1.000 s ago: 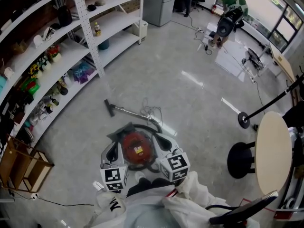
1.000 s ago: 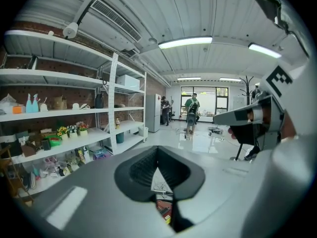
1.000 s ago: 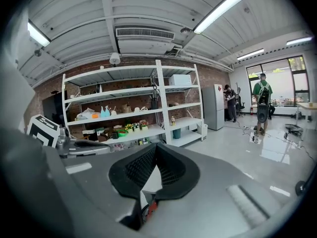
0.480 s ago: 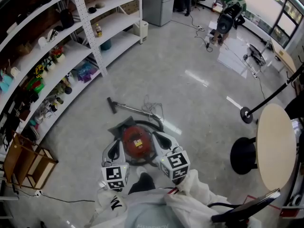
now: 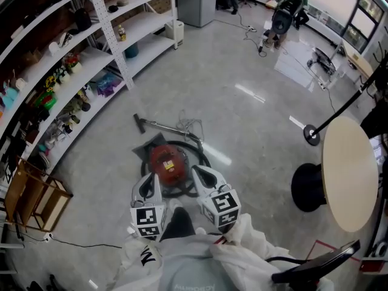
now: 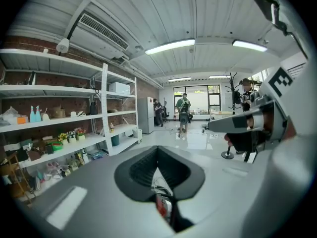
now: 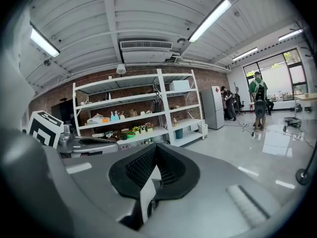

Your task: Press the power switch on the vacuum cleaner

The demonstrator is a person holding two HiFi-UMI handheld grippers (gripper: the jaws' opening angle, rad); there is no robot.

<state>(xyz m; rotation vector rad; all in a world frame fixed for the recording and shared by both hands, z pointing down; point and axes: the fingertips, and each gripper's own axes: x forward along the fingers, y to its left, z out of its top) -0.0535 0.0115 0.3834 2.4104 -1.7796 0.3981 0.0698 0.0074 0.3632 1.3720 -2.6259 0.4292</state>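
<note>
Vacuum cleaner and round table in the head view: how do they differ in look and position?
The vacuum cleaner has a red body; the table has a pale beige top. The vacuum cleaner lies on the floor near the middle; the table is at the right edge. Both look rounded from above.

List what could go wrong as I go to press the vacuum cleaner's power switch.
The black hose loops round the red vacuum cleaner, with a tangled cord beyond; a foot might snag there. The switch cannot be made out in the head view, so the left gripper or right gripper, both shut, may press the wrong spot.
</note>
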